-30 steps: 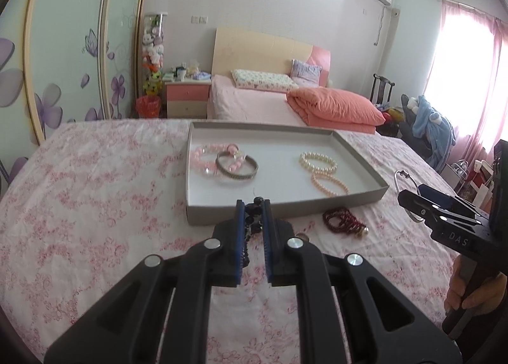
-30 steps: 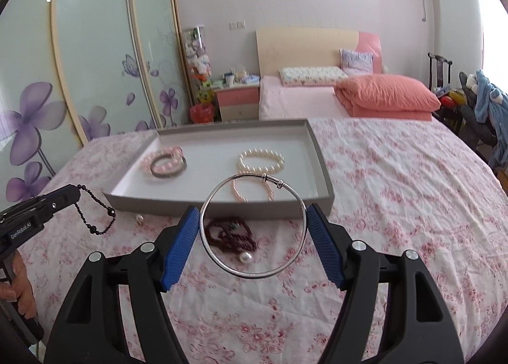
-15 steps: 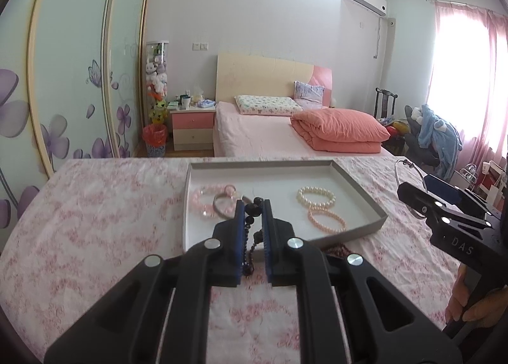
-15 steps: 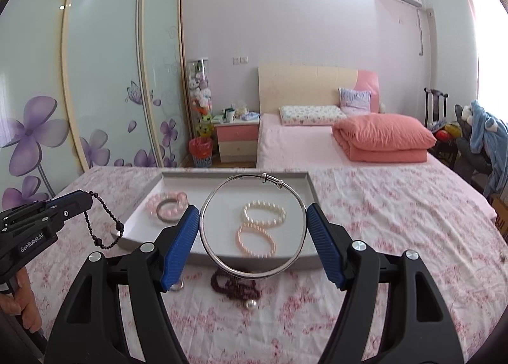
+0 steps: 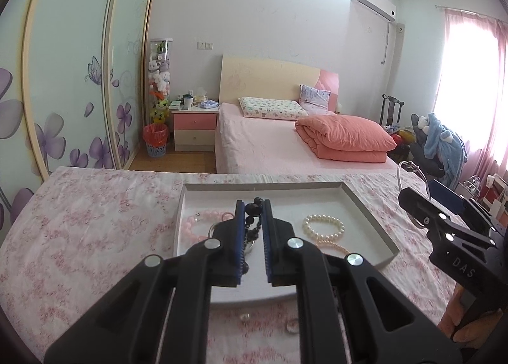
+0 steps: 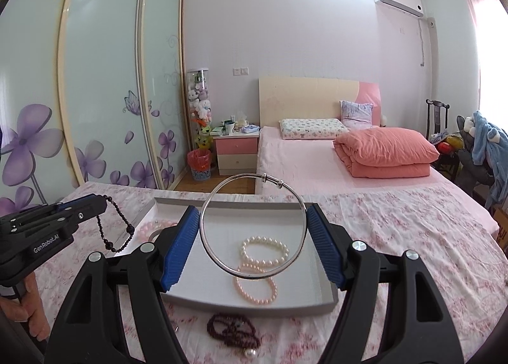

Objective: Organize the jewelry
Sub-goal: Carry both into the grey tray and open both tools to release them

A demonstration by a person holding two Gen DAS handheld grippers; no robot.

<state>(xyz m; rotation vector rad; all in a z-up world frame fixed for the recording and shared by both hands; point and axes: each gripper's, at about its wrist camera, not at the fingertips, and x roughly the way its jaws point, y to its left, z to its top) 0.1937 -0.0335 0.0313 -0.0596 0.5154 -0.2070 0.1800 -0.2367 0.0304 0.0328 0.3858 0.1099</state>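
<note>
Nearest the right wrist camera, a coil of dark red beads (image 6: 234, 334) with one white pearl (image 6: 251, 353) at its end lies on the pink flowered bedspread (image 6: 412, 237), just in front of the tray. In the left wrist view two small clear, glassy bits (image 5: 244, 317) lie on the same cloth by the tray's near edge.

The left gripper (image 5: 253, 205) has its blue ribbed pads almost together, pinching a strand of round black beads (image 5: 254, 221) that hangs in a loop below the tips and sits over the tray. The right gripper (image 6: 254, 221) stands wide, its pads pressing the two sides of a thin, smooth silver bangle (image 6: 254, 226), a plain hoop with two small sliding knots on top, held upright above the tray. Each gripper's handle is held by a bare hand (image 6: 30, 310) at the frame's edge.

The tray (image 5: 371, 221) is shallow, grey and rectangular with a matte white floor. In its left part lie a bracelet of chunky translucent pink beads (image 5: 193, 224) and a metal bangle, mostly hidden behind the left gripper. To the right lie a white pearl bracelet (image 6: 265, 251) and, touching it on the near side, a pale pink pearl bracelet (image 6: 255, 287).

Beyond the bedspread stands a second bed (image 6: 301, 161) with a folded salmon quilt (image 6: 384, 151), a patterned pillow and a pale wooden headboard. Left of it are a pink bedside cabinet (image 6: 236, 151), a red mesh bin, a clear tube of soft toys and frosted sliding doors with purple flowers (image 6: 101, 78).
</note>
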